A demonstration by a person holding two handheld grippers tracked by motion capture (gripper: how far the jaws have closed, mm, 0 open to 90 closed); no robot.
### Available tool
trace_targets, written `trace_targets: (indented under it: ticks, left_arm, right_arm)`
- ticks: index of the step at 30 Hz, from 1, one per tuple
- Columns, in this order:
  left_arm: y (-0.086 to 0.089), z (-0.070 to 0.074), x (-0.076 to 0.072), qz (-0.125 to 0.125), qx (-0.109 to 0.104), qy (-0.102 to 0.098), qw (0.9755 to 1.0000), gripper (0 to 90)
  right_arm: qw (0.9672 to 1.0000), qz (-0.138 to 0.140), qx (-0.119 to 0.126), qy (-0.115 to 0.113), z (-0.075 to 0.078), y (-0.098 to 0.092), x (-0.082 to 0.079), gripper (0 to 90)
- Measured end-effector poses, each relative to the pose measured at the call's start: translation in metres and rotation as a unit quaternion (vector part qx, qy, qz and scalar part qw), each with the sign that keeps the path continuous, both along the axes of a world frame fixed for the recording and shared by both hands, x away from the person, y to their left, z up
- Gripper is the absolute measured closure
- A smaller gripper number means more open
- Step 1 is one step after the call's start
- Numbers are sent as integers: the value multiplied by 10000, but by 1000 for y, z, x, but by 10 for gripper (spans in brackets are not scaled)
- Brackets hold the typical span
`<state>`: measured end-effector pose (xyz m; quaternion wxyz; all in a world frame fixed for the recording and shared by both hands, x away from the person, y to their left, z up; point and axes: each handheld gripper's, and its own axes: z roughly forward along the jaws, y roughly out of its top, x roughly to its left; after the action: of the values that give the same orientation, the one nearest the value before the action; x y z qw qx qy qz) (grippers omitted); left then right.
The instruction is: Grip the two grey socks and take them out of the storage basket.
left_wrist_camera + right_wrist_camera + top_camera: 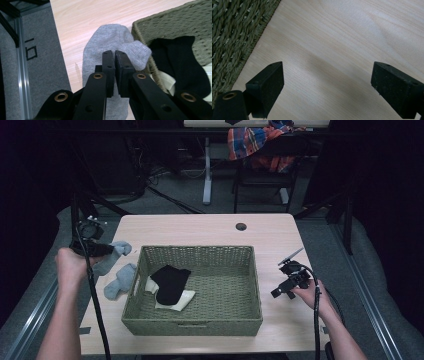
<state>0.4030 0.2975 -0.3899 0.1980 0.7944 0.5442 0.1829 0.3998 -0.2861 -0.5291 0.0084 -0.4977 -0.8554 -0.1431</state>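
Note:
My left gripper (pixel 109 250) is held above the table's left side, shut on a grey sock (pixel 121 248) that hangs from it. In the left gripper view the jaws (pixel 115 54) pinch the grey sock (pixel 110 37) just left of the basket's wall. A second grey sock (pixel 120 282) lies on the table beside the woven basket (pixel 192 326). Inside the basket a black sock (pixel 170 282) rests on a cream sock (pixel 179 303). My right gripper (pixel 276 293) stands open over bare wood right of the basket, nothing between its jaws (pixel 327 82).
The basket's wall (pixel 232 30) is close on the right gripper's left. The table (pixel 210 227) has a round cable hole (pixel 241 226) at the back. Beyond it stands a chair with a plaid cloth (pixel 255 142). Grey floor borders the table's left edge (pixel 37 50).

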Motion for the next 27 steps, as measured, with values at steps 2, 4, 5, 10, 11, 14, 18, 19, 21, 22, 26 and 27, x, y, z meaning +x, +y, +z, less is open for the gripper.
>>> trace_targets:
  ticks: [2, 4, 5, 10, 11, 14, 18, 19, 21, 22, 26, 27]
  left_arm:
    - [3, -11, 2, 40, -35, 77, 10000, 868]
    - [5, -15, 4, 43, -53, 105, 9999, 868]
    - [6, -20, 5, 65, -66, 167, 9998, 868]
    - [10, -41, 9, 147, -122, 395, 9990, 868]
    - [11, -48, 10, 175, -139, 440, 9988, 868]
    - [13, -56, 11, 206, -181, 505, 9983, 868]
    - [15, -73, 15, 331, -241, 469, 9981, 868]
    - [15, -77, 16, 382, -232, 484, 9978, 868]
    - [15, -81, 17, 405, -204, 518, 9976, 867]
    - [15, -85, 19, 403, -205, 566, 9974, 867]
    - [16, -108, 25, 541, -256, 823, 9948, 866]
    - [16, -108, 25, 541, -256, 823, 9948, 866]
  right_arm:
    - [9998, -141, 90, -111, -2, 1, -1, 111]
    - [10000, 13, -49, -5, 0, -1, 0, 111]
    - [9999, -113, 22, -91, -1, 1, -1, 111]
    - [9999, -107, 28, -102, -2, 0, -1, 111]
    - [9999, -109, 31, -102, -2, 0, -1, 111]
    - [10000, -5, -21, -36, 0, -1, 0, 111]
    - [9999, -110, 63, -107, -2, 0, -1, 111]
    - [9999, -113, 73, -106, -2, 0, -1, 111]
    - [10000, 43, -61, -8, 0, -1, 0, 111]
    - [9999, 64, -94, 10, 1, -1, 1, 111]
    - [10000, -20, -28, -27, 0, -1, 0, 111]
    - [10000, -20, -28, -27, 0, -1, 0, 111]
